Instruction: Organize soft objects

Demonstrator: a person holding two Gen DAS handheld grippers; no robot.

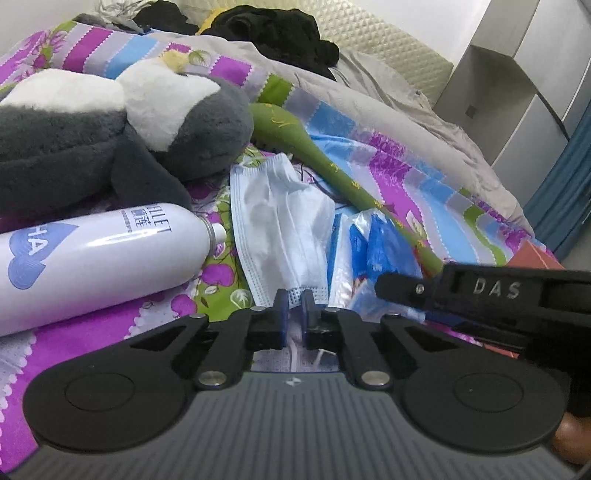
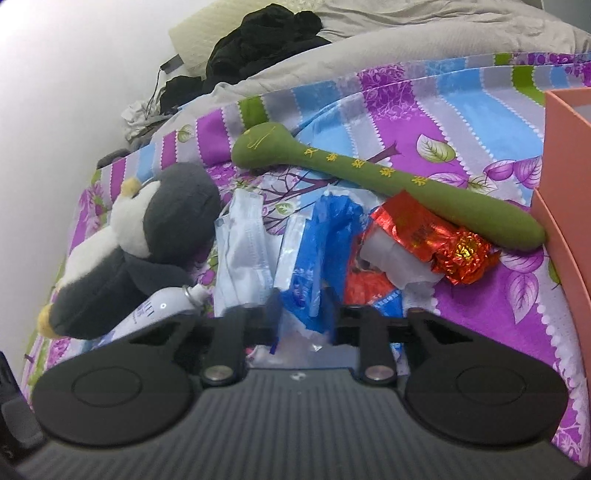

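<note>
Two grippers: left gripper [image 1: 294,304] pinches pleated face mask [image 1: 280,236] edge; right gripper [image 2: 304,317] spread around crinkly blue plastic bag [image 2: 317,254]. Fuzzy penguin plush [image 2: 147,243] beside smooth spray can [image 1: 92,258].

The spray bottle [image 1: 92,258] is cut off at the left edge; the right tool [image 2: 304,314] is motion-blurred, hiding its grip.

- A white spray can [image 1: 92,254] lay on its side on the bed's striped floral sheet [image 2: 461,122], near the left edge.
- A salmon box [image 2: 565,206] stood at the right edge.
- Black clothing [image 1: 280,33] was heaped on the grey quilt [image 1: 388,96] at the far end.
</note>
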